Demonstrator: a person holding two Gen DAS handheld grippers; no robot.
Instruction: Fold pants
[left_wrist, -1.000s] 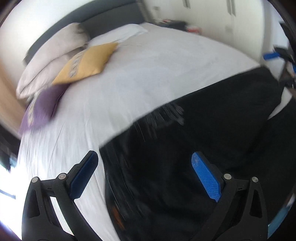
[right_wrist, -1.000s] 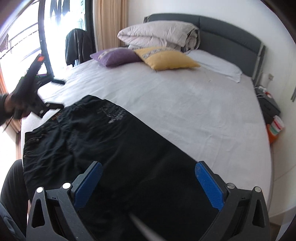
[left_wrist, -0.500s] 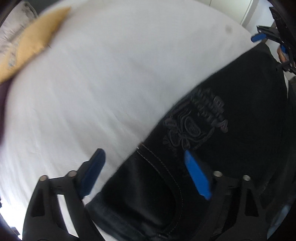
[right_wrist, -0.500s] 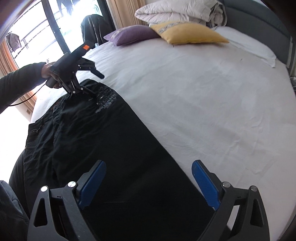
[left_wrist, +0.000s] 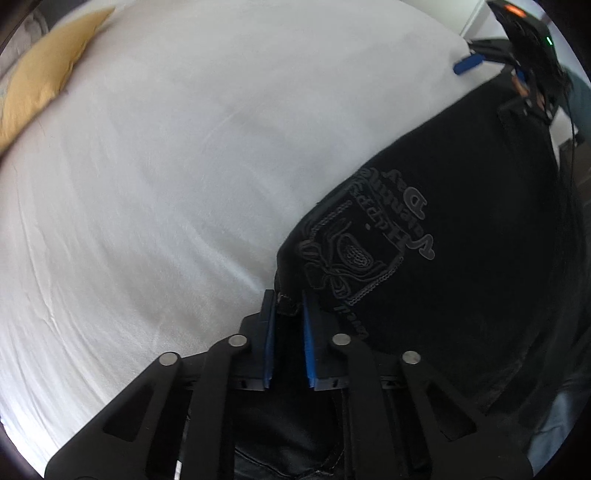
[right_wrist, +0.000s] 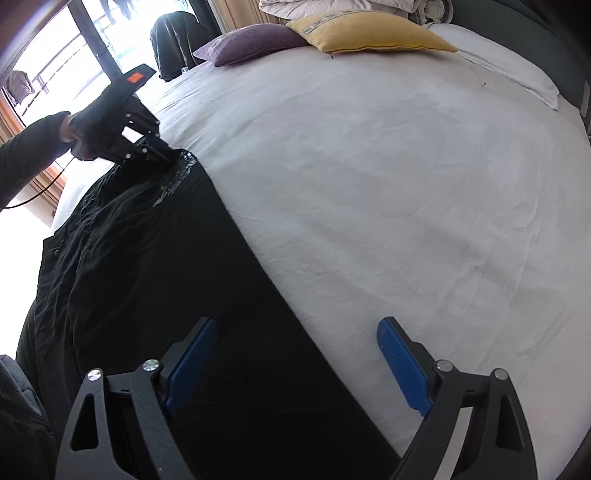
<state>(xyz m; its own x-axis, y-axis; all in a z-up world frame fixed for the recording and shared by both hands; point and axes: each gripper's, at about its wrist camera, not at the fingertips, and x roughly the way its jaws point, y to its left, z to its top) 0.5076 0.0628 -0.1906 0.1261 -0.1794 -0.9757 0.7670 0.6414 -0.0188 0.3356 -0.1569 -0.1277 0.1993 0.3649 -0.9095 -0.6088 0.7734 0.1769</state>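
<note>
At waistband corner, left hand-held gripper (left_wrist: 287, 301) pinches pants (left_wrist: 461, 229).

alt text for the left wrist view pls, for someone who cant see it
The left gripper has its blue jaws shut on the edge of the black pants, beside an embroidered logo, on a white bed sheet. A yellow pillow lies far left.
</note>
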